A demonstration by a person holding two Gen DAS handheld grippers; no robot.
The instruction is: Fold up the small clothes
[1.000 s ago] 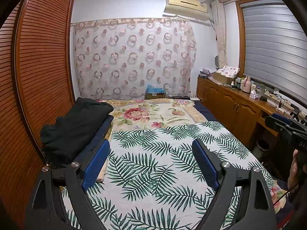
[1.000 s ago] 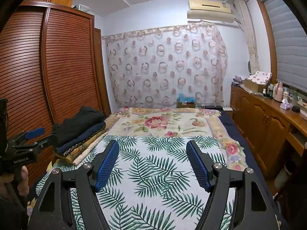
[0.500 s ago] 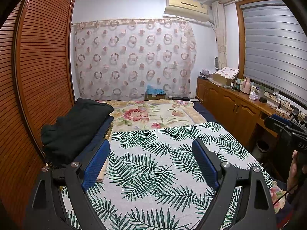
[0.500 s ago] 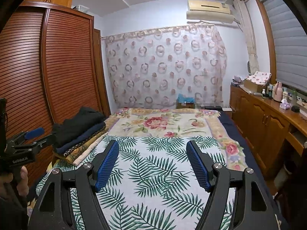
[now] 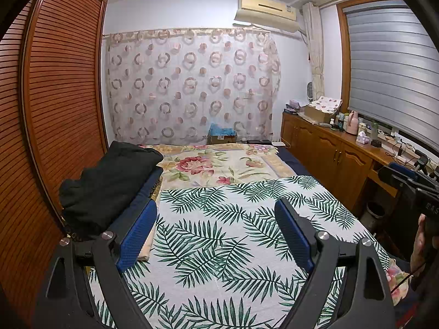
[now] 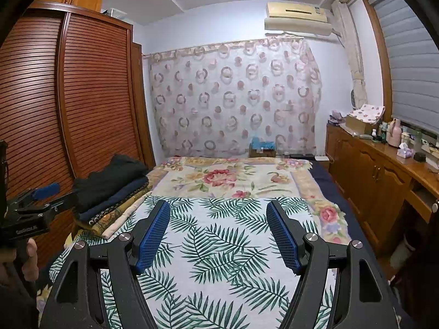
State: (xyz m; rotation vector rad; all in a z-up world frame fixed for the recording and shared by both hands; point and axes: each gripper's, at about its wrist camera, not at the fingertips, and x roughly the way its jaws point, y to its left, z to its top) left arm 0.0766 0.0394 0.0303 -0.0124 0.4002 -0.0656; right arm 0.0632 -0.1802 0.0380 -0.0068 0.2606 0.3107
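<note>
Blue-padded left gripper (image 5: 215,227) stands spread and empty over the palm-leaf sheet (image 5: 219,235). Folded stack (image 5: 109,183), the only clothes in view, lies ahead and left of it, just beside the left pad, long axis running away toward the curtain (image 5: 189,87).

Right gripper (image 6: 218,233) is likewise spread, empty. Stack (image 6: 112,189) sits well left of it, so the left gripper is judged nearer. No unfolded garment shows.
</note>
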